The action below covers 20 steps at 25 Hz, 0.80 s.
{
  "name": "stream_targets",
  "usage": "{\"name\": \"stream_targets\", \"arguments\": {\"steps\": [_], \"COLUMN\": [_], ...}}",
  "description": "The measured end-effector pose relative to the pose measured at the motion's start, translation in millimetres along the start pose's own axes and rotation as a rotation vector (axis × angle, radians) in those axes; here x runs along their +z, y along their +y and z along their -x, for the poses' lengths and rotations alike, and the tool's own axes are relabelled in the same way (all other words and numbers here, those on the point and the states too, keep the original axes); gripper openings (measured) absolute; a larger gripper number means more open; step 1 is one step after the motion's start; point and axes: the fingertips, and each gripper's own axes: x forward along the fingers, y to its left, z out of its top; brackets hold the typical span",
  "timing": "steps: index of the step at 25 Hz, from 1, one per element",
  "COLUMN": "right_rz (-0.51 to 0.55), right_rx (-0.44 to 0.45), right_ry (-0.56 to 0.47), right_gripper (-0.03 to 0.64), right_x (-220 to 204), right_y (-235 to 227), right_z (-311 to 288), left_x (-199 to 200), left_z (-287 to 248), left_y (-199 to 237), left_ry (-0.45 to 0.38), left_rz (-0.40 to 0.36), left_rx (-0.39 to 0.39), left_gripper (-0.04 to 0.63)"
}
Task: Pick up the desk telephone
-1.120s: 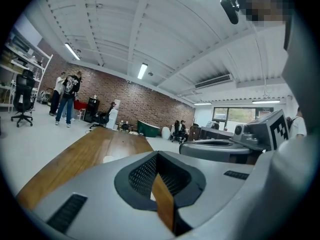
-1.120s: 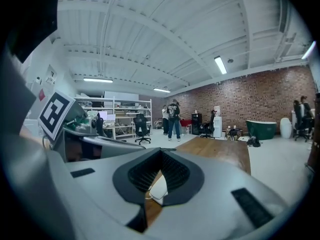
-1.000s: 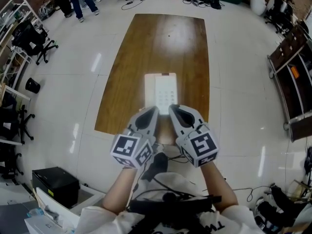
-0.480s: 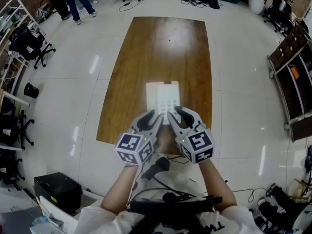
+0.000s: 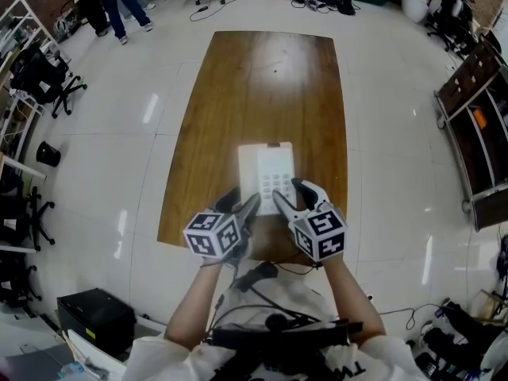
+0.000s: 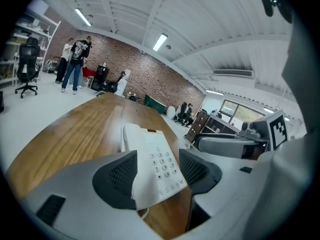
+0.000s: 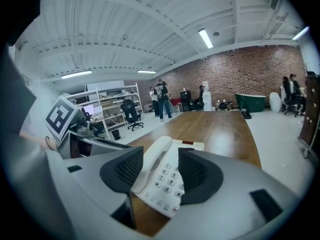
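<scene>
The white desk telephone (image 5: 267, 167) lay flat on the long wooden table (image 5: 262, 78), and both grippers were at its near end. The left gripper (image 5: 242, 205) had its jaws released and wide apart; in the left gripper view the near end of the telephone (image 6: 150, 144) stood between the two pads of this gripper (image 6: 159, 170), the handset (image 6: 131, 139) toward the left jaw and the keypad toward the right jaw. The right gripper (image 5: 294, 197) was released as well: in the right gripper view the handset (image 7: 156, 159) and the keypad (image 7: 170, 180) filled the gap between its jaws (image 7: 160, 166). Whether any pad touched the telephone, I could not tell.
</scene>
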Motion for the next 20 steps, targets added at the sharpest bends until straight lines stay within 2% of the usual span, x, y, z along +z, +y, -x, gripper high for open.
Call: {"name": "stream_targets", "arguments": {"steps": [3,4,5,8,10,13,20], "right_rz": [-0.012,-0.018,-0.026,-0.058,-0.094,-0.166,-0.260], "right_rx": [-0.014,-0.017,-0.019,-0.031,-0.039,-0.049,-0.045], "right_ry": [0.038,0.054,0.070,0.105,0.120,0.143,0.219], "right_gripper": [0.224,0.235,0.268,0.273,0.273,0.310,0.344], "right_x": [-11.3,-16.1,-21.0,-33.0,-40.3,-51.7,-77.8], "right_y": [-8.2,-10.9,-13.4,-22.7,-29.7,-39.9,-56.2], "right_z": [-11.0,-15.0,-18.8,-28.1,-33.0,-40.9,-62.1], "left_x": [-5.8,-8.4,-11.6,-21.9,-28.5,-36.2,-51.3], "left_z": [-8.5,-12.2,-16.1,-26.7,-32.4,-40.1,-55.7], "left_y": [12.9,15.9,18.6,24.5,27.4,32.7,42.5], "left_ry": [0.025,0.038,0.053,0.100,0.126,0.160,0.225], "left_rz": [0.021,0.030,0.039,0.052,0.051,0.072,0.069], "left_rx": [0.002,-0.002,-0.007,-0.015,-0.014,-0.019,-0.021], "left_gripper": [0.259,0.268,0.305,0.318,0.318,0.367,0.367]}}
